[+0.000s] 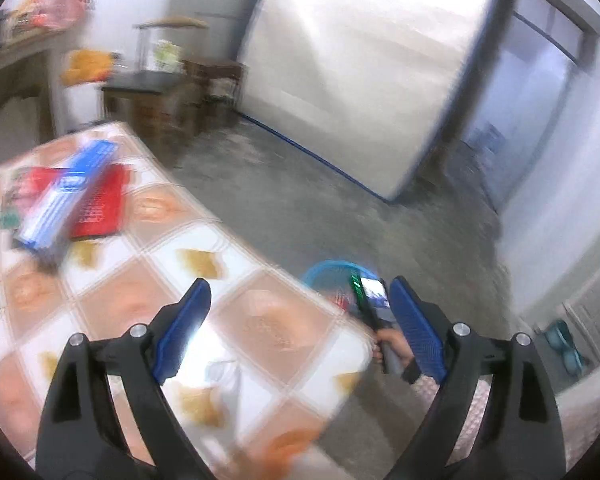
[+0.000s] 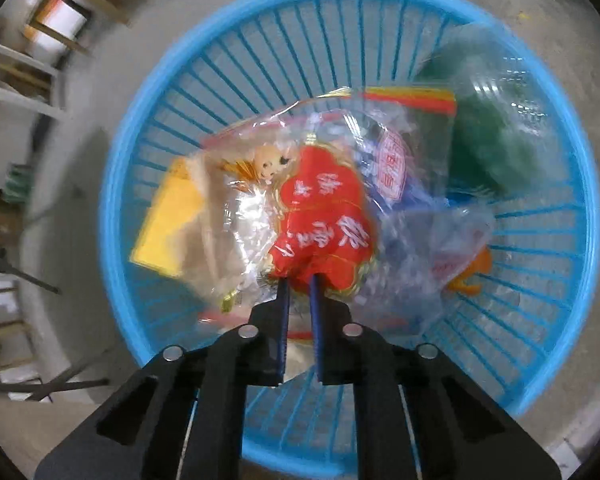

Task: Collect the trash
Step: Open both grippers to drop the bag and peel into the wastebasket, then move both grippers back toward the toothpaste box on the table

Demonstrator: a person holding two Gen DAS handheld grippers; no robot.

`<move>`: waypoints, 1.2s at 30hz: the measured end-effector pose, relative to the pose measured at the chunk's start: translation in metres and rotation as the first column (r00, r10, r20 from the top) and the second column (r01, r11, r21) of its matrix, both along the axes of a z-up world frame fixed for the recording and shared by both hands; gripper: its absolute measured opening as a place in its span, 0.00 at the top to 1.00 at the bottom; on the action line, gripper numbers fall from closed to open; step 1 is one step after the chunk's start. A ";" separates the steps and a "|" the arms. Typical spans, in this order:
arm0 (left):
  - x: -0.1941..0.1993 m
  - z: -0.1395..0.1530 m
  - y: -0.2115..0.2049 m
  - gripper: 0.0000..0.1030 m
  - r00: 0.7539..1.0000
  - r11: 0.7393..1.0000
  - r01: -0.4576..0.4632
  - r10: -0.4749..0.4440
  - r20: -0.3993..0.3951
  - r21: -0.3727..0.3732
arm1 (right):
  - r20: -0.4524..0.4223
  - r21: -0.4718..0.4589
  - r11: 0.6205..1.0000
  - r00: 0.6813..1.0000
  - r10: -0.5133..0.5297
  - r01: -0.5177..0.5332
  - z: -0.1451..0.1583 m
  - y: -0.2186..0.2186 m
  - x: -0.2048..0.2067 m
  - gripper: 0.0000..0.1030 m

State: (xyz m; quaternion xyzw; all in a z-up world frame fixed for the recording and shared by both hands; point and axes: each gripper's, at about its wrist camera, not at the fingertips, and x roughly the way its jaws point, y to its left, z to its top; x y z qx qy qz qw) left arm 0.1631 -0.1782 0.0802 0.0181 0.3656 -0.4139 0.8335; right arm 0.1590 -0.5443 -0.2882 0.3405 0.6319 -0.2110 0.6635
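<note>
Right gripper (image 2: 299, 280) is hanging over the blue basket (image 2: 148, 128), jaws clenched on a red-and-clear wrapper (image 2: 324, 216). Left gripper (image 1: 300, 312) is spread wide, nothing between its jaws, above the tiled worktop (image 1: 172, 264) w/ blue & red boxes (image 1: 76, 196).

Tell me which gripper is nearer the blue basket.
Right. The right gripper hangs directly over the blue basket; the left gripper is above the table, off to one side.
</note>
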 end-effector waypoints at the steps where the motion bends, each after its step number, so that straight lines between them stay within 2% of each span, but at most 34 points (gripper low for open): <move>1: 0.002 0.004 0.011 0.16 1.000 1.000 -0.024 0.024 0.010 -0.007 | -0.034 0.004 1.000 0.999 -0.003 0.003 -0.007 -0.001 0.003 0.91; 5: 0.011 0.017 0.062 0.15 0.991 0.993 -0.105 0.109 0.072 -0.049 | -0.166 0.008 1.000 0.986 0.013 -0.012 -0.036 -0.003 0.009 0.94; 8: 0.018 0.020 0.078 0.15 0.989 0.990 -0.126 0.131 0.075 -0.065 | -0.177 -0.004 1.000 0.984 0.012 -0.013 -0.034 -0.001 0.008 0.94; 11: 0.020 0.019 0.088 0.15 0.990 0.989 -0.121 0.126 0.060 -0.085 | -0.127 -0.025 1.000 0.992 -0.013 0.010 -0.009 0.001 0.004 0.84; 12: 0.020 0.018 0.090 0.15 0.991 0.989 -0.116 0.121 0.059 -0.089 | -0.113 -0.034 0.999 0.993 -0.022 0.019 0.000 0.001 0.001 0.75; 15: 0.017 0.017 0.098 0.15 0.991 0.989 -0.108 0.116 0.071 -0.101 | -0.058 -0.051 0.998 0.998 -0.038 0.035 0.033 0.004 -0.013 0.57; 18: 0.013 0.017 0.110 0.15 0.987 0.986 -0.120 0.132 0.096 -0.118 | -0.003 -0.047 0.998 0.999 -0.047 0.047 0.062 0.010 -0.030 0.49; 21: 0.015 0.015 0.124 0.15 0.982 0.979 -0.155 0.167 0.087 -0.131 | 0.070 -0.003 0.997 0.995 -0.073 0.073 0.087 0.012 -0.052 0.44; 24: 0.021 0.012 0.142 0.15 0.975 0.968 -0.202 0.212 0.060 -0.147 | 0.173 0.064 0.993 0.978 -0.113 0.103 0.115 0.012 -0.074 0.43; 30: 0.031 0.004 0.174 0.15 0.957 0.945 -0.283 0.289 0.015 -0.165 | 0.351 0.104 0.984 0.920 -0.174 0.147 0.157 0.015 -0.104 0.39; 33: 0.036 -0.001 0.187 0.15 0.949 0.930 -0.313 0.313 -0.028 -0.192 | 0.389 0.106 0.978 0.897 -0.209 0.181 0.165 0.006 -0.108 0.39; 36: 0.038 -0.003 0.195 0.15 0.945 0.922 -0.325 0.321 -0.054 -0.212 | 0.440 0.125 0.965 0.859 -0.262 0.230 0.176 0.000 -0.113 0.39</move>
